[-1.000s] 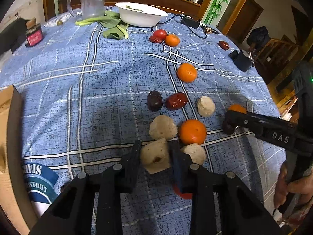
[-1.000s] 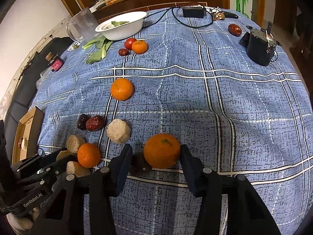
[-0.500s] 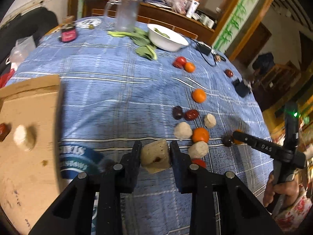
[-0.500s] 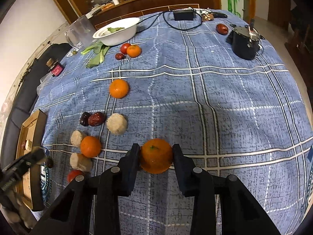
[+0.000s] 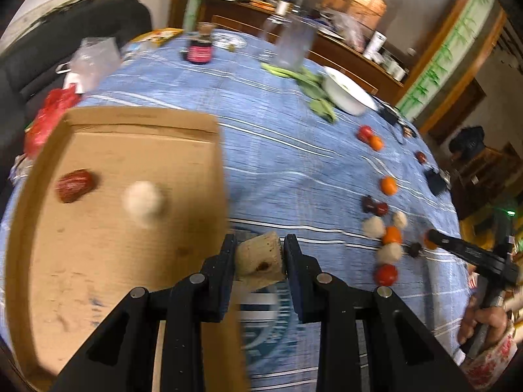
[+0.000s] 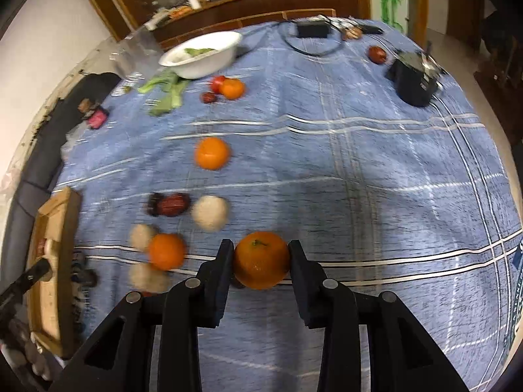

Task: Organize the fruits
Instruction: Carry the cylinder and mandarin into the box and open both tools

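Two loads are mid-carry: your left gripper [image 5: 259,260] is clamped on a pale beige fruit [image 5: 260,259] beside the cardboard tray's [image 5: 98,248] right edge. Your right gripper [image 6: 261,260] pinches an orange [image 6: 261,260] over the near tablecloth [image 6: 376,170]. Next, I judge, swing left and release inside.

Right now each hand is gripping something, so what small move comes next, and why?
Probably the left gripper swings a little further left over the cardboard tray and lets go of its pale lump. The tray already holds a red fruit and a pale ball.
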Action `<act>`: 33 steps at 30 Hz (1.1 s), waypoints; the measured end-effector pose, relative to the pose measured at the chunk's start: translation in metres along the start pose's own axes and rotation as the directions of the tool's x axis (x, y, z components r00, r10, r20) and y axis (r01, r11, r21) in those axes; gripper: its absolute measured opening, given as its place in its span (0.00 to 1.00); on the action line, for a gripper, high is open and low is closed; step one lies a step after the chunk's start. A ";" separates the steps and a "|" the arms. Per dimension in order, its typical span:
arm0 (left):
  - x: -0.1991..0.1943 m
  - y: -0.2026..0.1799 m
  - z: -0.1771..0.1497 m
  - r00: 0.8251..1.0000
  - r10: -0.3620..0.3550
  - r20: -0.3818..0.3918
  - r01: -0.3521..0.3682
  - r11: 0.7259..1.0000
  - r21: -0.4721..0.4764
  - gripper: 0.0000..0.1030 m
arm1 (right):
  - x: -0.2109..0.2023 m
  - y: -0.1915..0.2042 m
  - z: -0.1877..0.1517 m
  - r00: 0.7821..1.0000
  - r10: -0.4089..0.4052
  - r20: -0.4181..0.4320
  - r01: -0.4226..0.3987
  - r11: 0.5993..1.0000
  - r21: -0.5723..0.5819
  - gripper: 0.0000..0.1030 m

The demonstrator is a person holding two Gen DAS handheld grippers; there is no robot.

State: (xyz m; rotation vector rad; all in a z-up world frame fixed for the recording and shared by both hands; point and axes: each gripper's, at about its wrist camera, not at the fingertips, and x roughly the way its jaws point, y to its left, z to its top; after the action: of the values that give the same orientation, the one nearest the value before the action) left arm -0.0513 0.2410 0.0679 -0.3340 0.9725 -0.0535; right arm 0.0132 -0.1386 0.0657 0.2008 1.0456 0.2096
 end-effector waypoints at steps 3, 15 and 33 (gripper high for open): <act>-0.006 0.030 0.003 0.999 0.042 0.001 -0.042 0.998 -0.044 0.28 | -0.005 0.042 0.002 0.996 0.089 -0.003 -0.089 0.995 -0.054 0.36; -0.002 0.120 0.015 0.989 0.136 -0.064 -0.143 0.983 -0.119 0.28 | 0.043 0.260 -0.033 0.917 0.334 -0.218 -0.388 0.874 -0.293 0.37; 0.010 0.149 0.043 0.985 0.155 -0.075 -0.160 0.984 -0.079 0.25 | 0.116 0.353 -0.064 0.927 0.236 -0.293 -0.347 0.836 -0.425 0.37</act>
State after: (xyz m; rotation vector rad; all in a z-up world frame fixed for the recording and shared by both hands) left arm -0.0254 0.3912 0.0370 -0.3336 1.0681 0.1215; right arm -0.0134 0.2358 0.0305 -0.1117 1.1579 0.7767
